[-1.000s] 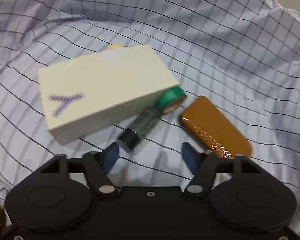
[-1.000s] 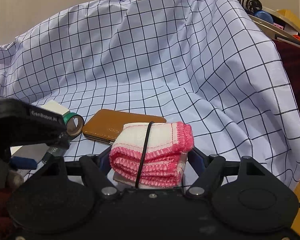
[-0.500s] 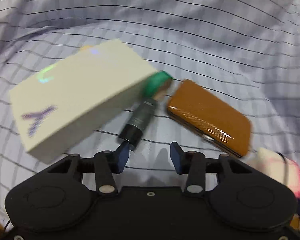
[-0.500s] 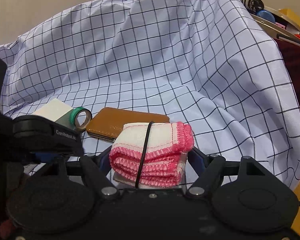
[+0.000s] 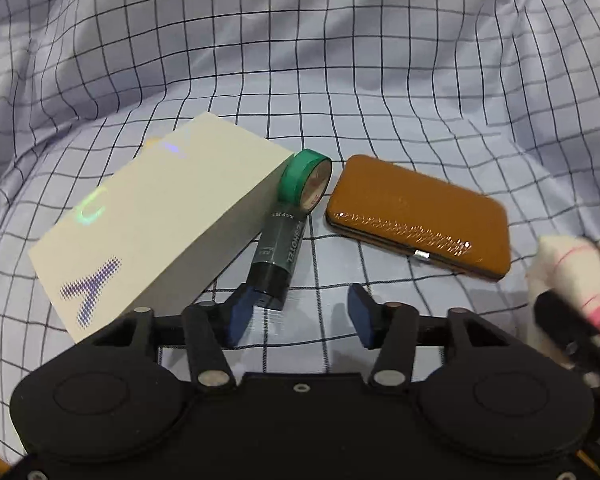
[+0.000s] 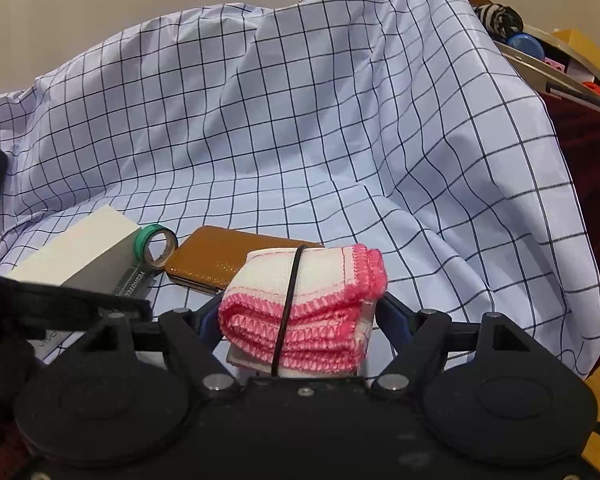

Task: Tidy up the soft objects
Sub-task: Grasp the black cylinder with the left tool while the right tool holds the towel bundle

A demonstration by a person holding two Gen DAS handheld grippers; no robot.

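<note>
Towel [image 6: 304, 312] – folded, banded – clamped in your right tool [image 6: 300, 320], above checked cloth [image 6: 340, 140]. Left tool [image 5: 300, 314] empty, jaws opening; tube [image 5: 278, 258] lies just ahead, long axis pointing away, near left pad.

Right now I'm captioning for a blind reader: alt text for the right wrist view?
The right hand-held gripper clamps a folded pink-edged cloth bound by a black band over a checked sheet. Behind lie a brown case, green tape roll and white box.
</note>
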